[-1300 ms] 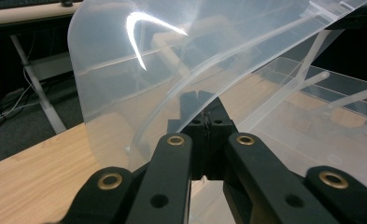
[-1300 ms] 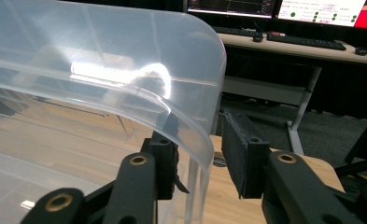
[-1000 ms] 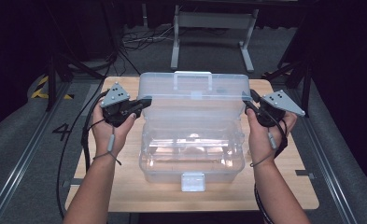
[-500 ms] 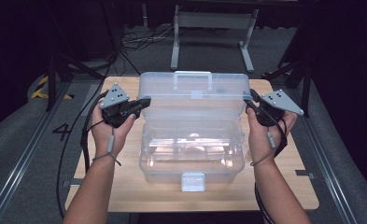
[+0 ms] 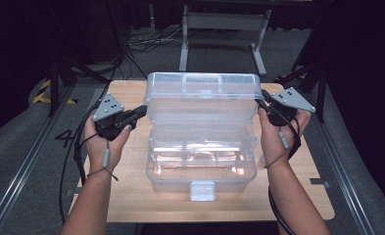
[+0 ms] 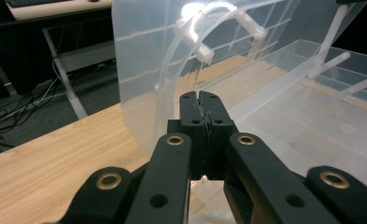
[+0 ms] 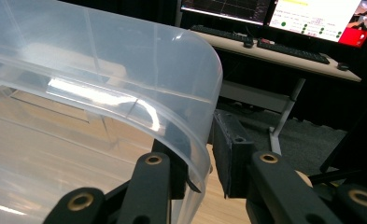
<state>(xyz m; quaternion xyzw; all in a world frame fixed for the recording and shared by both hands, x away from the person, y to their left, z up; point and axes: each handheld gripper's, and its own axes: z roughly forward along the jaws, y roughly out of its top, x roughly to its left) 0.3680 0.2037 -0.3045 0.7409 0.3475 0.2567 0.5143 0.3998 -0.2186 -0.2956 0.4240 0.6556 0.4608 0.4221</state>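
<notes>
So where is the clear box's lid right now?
In the high view the lid stands raised at the far side of the clear box, mid-table, between the left gripper and the right gripper, whose jaws straddle its edge.

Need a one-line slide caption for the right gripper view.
Right gripper straddles the raised lid rim of the clear plastic box, jaws apart.

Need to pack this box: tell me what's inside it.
Through the open top the box bottom looks bare: clear plastic, glare and the wooden table showing through. The raised lid and glare hide the back part, so small items there can't be ruled out.
</notes>
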